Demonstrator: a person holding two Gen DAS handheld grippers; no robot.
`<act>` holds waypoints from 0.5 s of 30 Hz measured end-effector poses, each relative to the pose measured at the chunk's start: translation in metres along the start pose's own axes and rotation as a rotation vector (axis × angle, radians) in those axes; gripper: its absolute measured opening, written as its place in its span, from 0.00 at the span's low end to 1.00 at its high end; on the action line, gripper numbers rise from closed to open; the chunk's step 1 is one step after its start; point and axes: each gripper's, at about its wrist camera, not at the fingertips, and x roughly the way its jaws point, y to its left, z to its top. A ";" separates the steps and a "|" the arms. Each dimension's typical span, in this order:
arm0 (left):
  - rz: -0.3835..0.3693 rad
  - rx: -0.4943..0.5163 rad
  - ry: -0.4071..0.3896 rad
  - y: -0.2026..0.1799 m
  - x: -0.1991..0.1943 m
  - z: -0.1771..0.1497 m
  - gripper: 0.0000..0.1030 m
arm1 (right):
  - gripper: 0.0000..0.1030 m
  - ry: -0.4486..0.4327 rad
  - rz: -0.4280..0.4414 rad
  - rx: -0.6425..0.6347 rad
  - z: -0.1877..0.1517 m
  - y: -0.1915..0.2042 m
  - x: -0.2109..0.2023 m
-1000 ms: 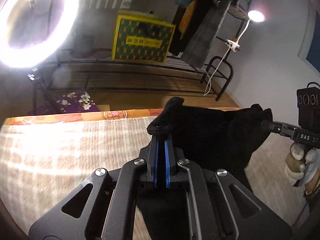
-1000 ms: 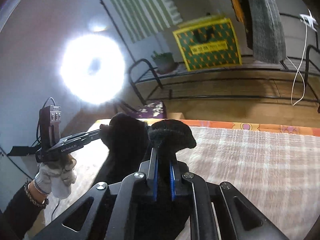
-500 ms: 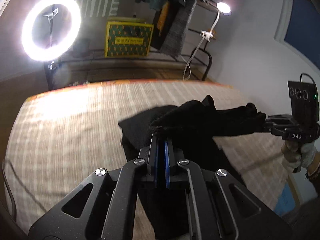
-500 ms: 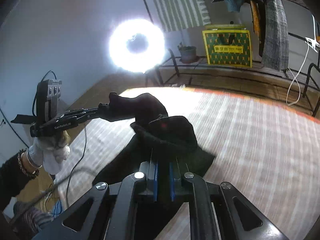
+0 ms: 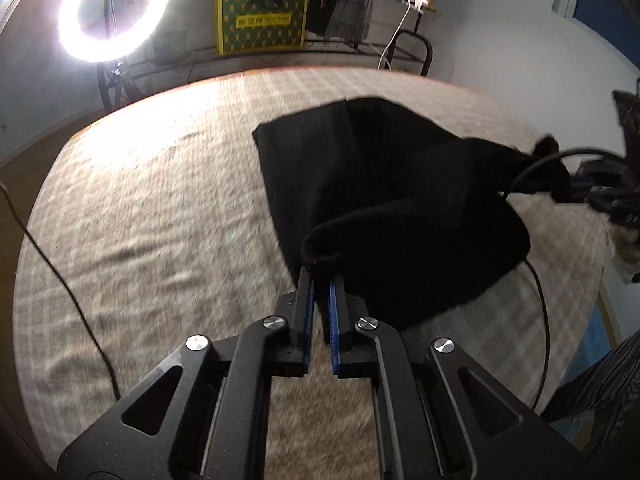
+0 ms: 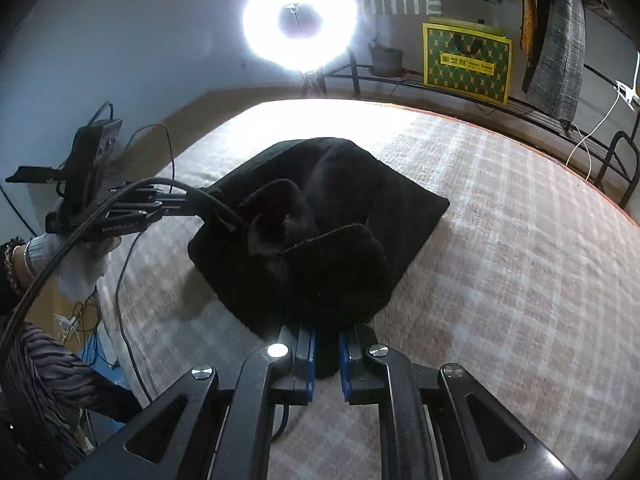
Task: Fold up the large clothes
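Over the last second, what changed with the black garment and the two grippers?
The black knit garment came down from mid-air onto the plaid bed cover, folding over itself. The left gripper and right gripper followed it down, jaws loosening slightly. Both still pinch its edge; the ring light is unchanged.

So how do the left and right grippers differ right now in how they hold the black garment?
The left gripper pinches a rolled edge of the black garment just at its fingertips, with bare gap behind; the right gripper has cloth bunched deeper between its fingers. The left's piece looks thin and raised, the right's a thick heaped wad. Both are shut on the same garment, over the plaid bedcover.
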 end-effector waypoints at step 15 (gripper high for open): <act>-0.047 -0.154 -0.292 0.009 -0.206 -0.005 0.03 | 0.39 -0.404 0.001 0.081 -0.016 0.026 -0.207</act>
